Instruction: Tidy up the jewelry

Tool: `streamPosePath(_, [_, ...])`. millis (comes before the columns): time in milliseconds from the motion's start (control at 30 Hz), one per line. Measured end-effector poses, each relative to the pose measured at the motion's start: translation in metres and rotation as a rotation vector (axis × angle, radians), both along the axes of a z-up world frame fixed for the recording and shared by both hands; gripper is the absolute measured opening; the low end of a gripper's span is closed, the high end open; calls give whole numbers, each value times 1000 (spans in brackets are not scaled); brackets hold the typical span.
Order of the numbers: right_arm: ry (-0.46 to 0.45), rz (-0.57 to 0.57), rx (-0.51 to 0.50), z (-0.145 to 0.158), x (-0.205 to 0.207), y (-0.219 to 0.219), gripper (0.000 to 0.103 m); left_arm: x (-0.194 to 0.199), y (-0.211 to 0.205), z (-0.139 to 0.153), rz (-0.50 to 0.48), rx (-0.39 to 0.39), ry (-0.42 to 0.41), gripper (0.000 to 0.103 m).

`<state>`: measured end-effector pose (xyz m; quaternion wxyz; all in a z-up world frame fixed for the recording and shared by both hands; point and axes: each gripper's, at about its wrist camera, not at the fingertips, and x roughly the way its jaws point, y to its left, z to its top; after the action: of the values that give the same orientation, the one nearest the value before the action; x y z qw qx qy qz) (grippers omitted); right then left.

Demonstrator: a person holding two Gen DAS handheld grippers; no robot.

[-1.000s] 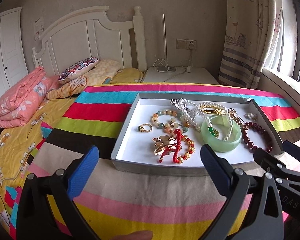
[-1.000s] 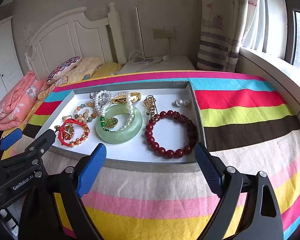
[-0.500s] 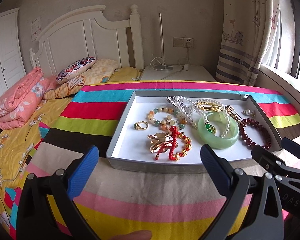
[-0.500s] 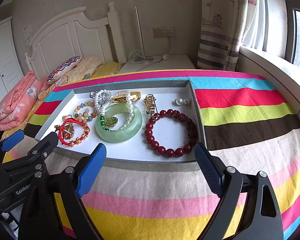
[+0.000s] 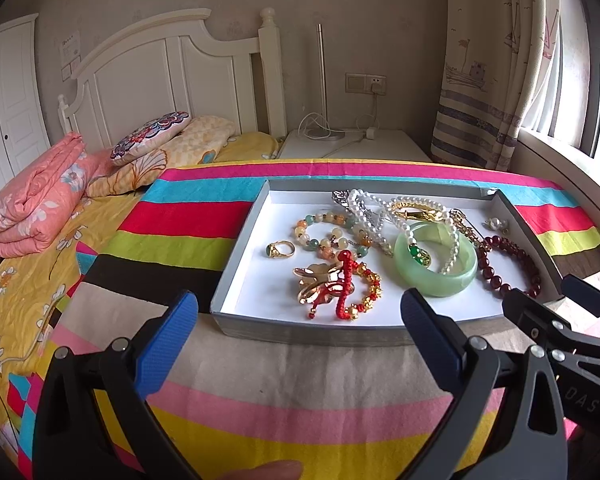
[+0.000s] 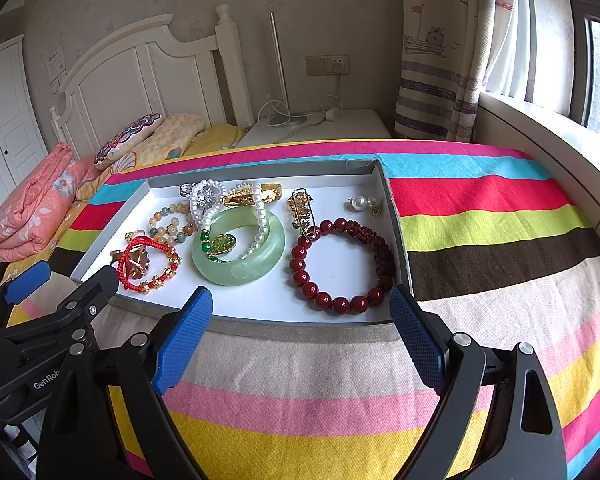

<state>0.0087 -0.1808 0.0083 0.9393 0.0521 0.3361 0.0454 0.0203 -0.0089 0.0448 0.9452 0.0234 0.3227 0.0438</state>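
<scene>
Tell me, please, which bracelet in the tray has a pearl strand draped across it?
The pale green jade bangle; the pearl strand crosses only it.

Both the left gripper (image 5: 298, 316) and the right gripper (image 6: 300, 310) are built of black, curved arms studded with silver screws. The jaws are faced with textured blue pads (image 6: 184, 344). White lettering is printed on the bodies: "GenRob" on the left one, "DAS" on the right. A fingertip (image 5: 260, 470) is glimpsed at the frame's bottom edge.

One tray (image 6: 392, 208), one ring (image 5: 281, 249), one bangle (image 6: 238, 270).
</scene>
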Motion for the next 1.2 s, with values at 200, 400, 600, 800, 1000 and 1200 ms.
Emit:
streamPosePath(200, [0, 0, 0, 0, 0, 0, 86, 0, 0, 0, 0, 0, 0, 101])
streamPosePath(400, [0, 0, 0, 0, 0, 0, 86, 0, 1, -2, 1, -3, 4, 101])
streamPosePath(600, [0, 0, 0, 0, 0, 0, 86, 0, -1, -2, 0, 1, 5, 101])
streamPosePath(800, [-1, 0, 0, 0, -1, 0, 86, 0, -1, -4, -5, -9, 14, 101])
streamPosePath(1000, [-2, 4, 7, 0, -1, 1, 86, -5, 0, -3, 0, -28, -8, 101])
streamPosePath(1200, [82, 55, -88, -7, -21, 8, 86, -12, 5, -4, -20, -83, 106, 101])
